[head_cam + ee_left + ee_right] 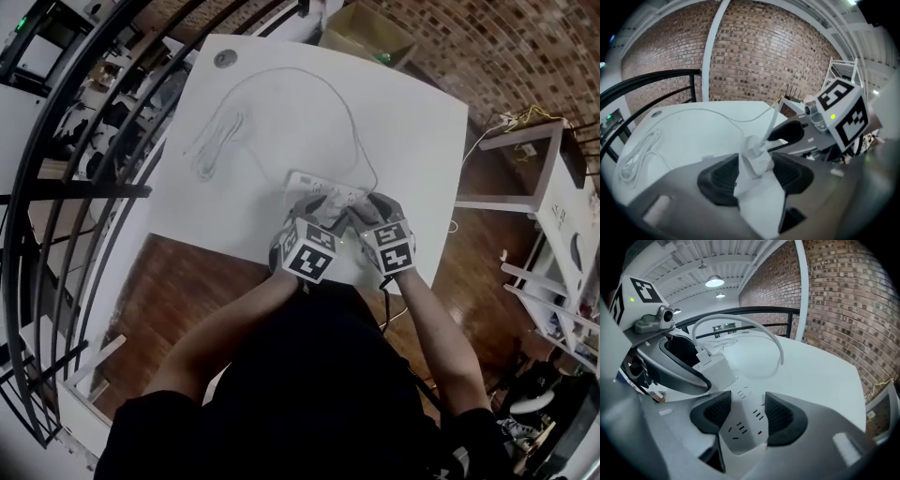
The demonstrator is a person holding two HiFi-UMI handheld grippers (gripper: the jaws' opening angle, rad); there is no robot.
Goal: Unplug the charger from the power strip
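Note:
A white power strip [323,184] lies near the front edge of the white table [412,141]. A white charger [757,159] is plugged into it, and its thin cable [281,84] loops away to a coil [220,136]. My left gripper [757,174] has its jaws round the charger, with both pads against its sides. My right gripper [746,417] stands over the strip's end [743,430], which lies between its spread jaws. In the head view the left gripper [312,208] and the right gripper [364,208] sit side by side at the strip.
A black curved railing [75,187] runs along the table's left. A cardboard box [366,33] sits beyond the far edge, and a white rack [553,187] stands at the right. A round grommet [225,58] marks the table's far left corner.

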